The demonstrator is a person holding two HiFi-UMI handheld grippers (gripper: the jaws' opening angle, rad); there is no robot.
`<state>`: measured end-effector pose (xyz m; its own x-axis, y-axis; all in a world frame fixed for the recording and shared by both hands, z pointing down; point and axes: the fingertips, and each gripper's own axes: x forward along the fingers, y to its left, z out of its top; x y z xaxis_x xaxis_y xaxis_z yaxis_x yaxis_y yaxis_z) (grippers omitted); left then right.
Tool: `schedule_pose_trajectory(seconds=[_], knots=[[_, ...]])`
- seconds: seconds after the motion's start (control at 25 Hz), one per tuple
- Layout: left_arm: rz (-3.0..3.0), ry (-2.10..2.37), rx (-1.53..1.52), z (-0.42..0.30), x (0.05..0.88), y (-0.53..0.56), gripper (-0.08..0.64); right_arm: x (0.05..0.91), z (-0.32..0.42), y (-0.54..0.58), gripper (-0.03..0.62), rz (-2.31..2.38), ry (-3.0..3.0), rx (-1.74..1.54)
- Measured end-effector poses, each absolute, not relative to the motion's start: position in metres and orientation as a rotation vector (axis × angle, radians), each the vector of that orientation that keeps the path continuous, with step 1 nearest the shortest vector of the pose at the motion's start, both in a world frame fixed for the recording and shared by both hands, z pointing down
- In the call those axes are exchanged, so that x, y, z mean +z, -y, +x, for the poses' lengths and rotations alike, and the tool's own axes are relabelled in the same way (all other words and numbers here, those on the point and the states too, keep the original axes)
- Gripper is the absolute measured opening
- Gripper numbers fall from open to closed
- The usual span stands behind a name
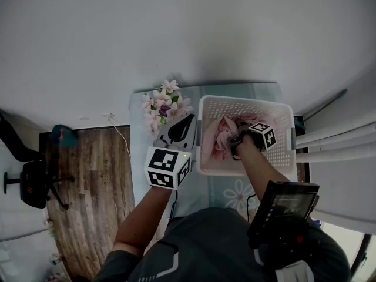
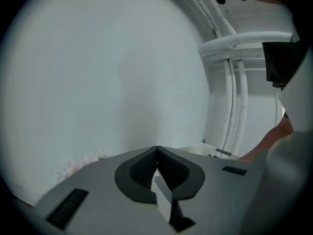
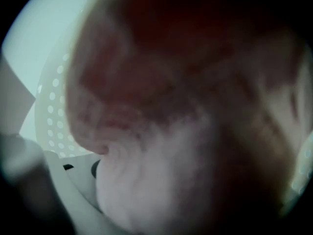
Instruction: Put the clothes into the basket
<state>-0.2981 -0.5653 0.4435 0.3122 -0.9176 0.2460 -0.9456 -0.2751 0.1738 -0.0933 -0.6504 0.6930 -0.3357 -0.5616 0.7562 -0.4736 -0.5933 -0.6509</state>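
Right gripper (image 1: 234, 141) clamps pink clothes (image 1: 221, 131) inside basket (image 1: 247, 103); left gripper (image 1: 189, 120) jaws together

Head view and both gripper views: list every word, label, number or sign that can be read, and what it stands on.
No readable text in any view.
Left marker cube and right marker cube: black-and-white square patterns only, no letters or numbers.
Black device at the person's chest: screen too blurred to read.
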Motion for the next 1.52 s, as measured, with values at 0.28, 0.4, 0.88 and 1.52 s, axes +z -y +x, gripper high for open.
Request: schedule_pose_trajectory(seconds=[0.28, 0.4, 0.88, 1.52], knots=[[2.289, 1.695, 0.125, -0.298, 0.441, 0.558, 0.009, 0.698, -0.092, 0.649, 0.339, -1.758, -1.391, -2.107], [2.287, 1.699, 0.130, -0.299, 0.441, 0.555, 0.009, 0.698, -0.092, 0.650, 0.350, -1.750, -1.405, -2.125], [2.294, 1.771, 0.124, -0.291, 0.419, 0.533, 0.009, 0.650, -0.091, 0.633, 0.449, -1.655, -1.462, -2.217], [2.336, 1.840, 0.066, -0.243, 0.363, 0.485, 0.009, 0.475, -0.090, 0.609, 0.448, -1.168, -1.959, -1.975]])
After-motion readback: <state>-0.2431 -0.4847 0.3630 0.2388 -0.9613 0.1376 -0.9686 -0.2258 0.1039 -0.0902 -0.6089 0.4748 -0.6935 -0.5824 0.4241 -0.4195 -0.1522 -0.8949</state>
